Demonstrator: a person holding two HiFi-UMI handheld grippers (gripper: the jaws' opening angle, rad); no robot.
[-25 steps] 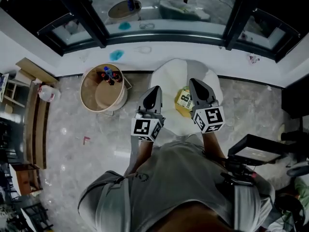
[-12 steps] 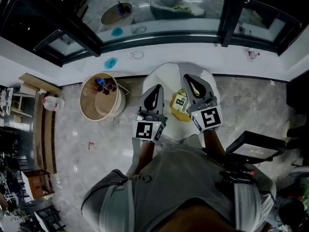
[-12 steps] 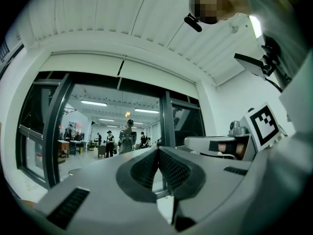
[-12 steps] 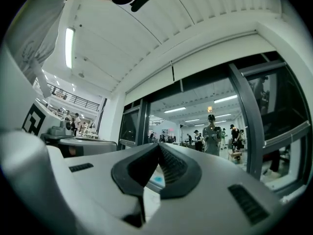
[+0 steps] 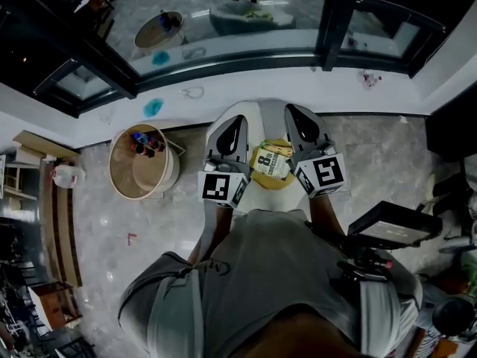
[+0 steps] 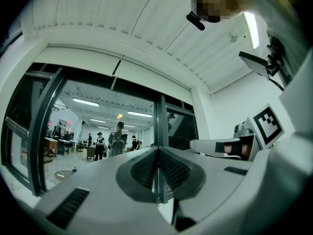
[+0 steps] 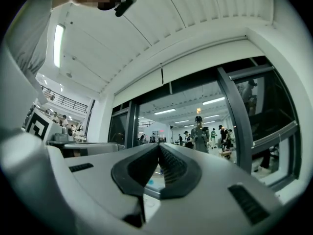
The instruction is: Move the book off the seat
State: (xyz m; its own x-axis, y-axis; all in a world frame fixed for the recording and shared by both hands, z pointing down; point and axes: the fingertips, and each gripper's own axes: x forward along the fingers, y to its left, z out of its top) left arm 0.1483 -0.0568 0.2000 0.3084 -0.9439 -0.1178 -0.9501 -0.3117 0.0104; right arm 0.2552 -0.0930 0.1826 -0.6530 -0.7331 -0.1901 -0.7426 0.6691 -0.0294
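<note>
Both grippers had pushed forward: left gripper (image 5: 235,125) and right gripper (image 5: 297,116) flanked the yellow book (image 5: 272,162) still on the white seat (image 5: 262,121). Both sets of fingers (image 6: 171,170) were pressed together, empty. A wooden tub (image 5: 149,174) stood left.

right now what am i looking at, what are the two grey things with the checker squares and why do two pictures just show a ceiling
No robot: a person holds a tool with a two-jaw claw in each hand. The top-down picture is from a camera on the person's head: left claw and right claw reach out over a white seat, where a yellow book shows between them. The patterned cubes are part of the tools. The other two pictures come from a camera on each claw, looking along its jaws; these point about level, so you see a glass wall and the ceiling. Both claws are shut and empty. A round tub stands on the floor left of the seat.
</note>
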